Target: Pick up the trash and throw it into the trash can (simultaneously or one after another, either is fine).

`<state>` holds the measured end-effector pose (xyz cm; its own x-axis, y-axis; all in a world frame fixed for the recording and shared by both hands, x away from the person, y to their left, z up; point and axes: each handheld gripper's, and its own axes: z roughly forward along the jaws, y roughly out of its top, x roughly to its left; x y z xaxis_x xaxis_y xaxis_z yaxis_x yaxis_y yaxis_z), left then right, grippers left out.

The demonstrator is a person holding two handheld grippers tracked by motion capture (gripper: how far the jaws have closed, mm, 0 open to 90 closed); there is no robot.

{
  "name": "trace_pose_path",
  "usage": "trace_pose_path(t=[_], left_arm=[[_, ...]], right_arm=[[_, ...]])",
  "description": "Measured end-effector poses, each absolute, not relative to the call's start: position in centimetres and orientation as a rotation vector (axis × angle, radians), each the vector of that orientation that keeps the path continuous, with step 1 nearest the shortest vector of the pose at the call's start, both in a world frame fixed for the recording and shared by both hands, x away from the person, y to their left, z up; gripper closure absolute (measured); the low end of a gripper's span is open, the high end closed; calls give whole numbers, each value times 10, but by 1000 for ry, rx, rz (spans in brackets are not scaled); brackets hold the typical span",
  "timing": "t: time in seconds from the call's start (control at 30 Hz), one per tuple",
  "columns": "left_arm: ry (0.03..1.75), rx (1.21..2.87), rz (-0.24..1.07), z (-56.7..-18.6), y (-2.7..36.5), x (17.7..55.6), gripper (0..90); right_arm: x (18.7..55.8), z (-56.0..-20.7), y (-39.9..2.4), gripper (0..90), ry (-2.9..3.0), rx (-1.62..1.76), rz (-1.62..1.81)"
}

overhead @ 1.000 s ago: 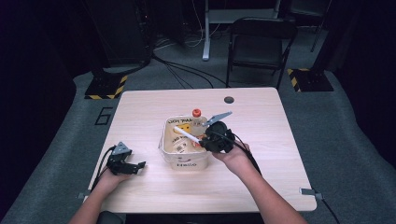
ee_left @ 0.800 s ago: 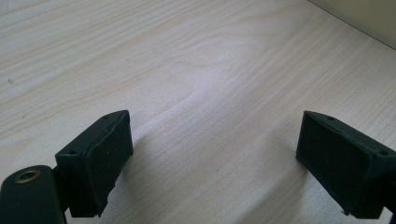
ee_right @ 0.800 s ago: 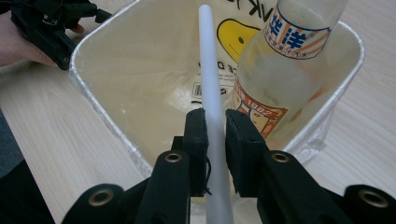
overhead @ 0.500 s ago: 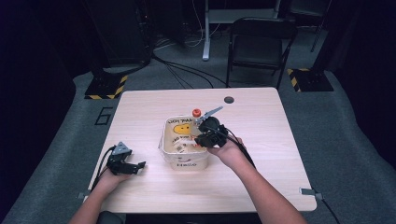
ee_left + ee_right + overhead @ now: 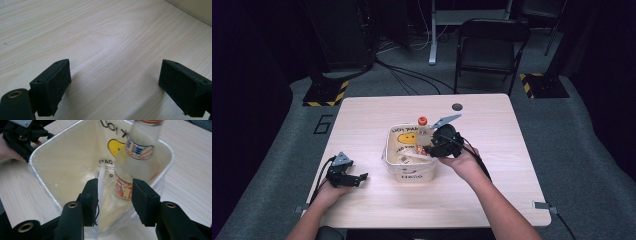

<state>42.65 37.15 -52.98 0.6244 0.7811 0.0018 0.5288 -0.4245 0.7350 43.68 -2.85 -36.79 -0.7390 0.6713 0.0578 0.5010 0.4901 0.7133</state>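
Bottle (image 5: 135, 157) released into container (image 5: 47, 160); right tongs (image 5: 115, 195) just opened, half-wide, nothing gripped. Left tongs (image 5: 112, 87) wide, empty, resting on tabletop (image 5: 100, 37). Drop judged complete.

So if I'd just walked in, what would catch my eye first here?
Probably the pale tub with a yellow smiley, mid-table, and the orange-capped glass bottle leaning inside it beside a white stick. The right claw, jaws just opened, hangs over the tub, while the left claw rests open on bare wood.

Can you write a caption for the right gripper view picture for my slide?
The right gripper, jaws just opening, over a clear tub holding a bottle.
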Motion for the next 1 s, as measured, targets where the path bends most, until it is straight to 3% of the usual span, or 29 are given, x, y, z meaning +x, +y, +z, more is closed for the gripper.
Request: trace_pose_path(t=[1.0], left_arm=[[1033, 2116, 448, -530, 371, 425, 106]], right_arm=[[417, -392, -105, 442, 2289, 1125, 1164]])
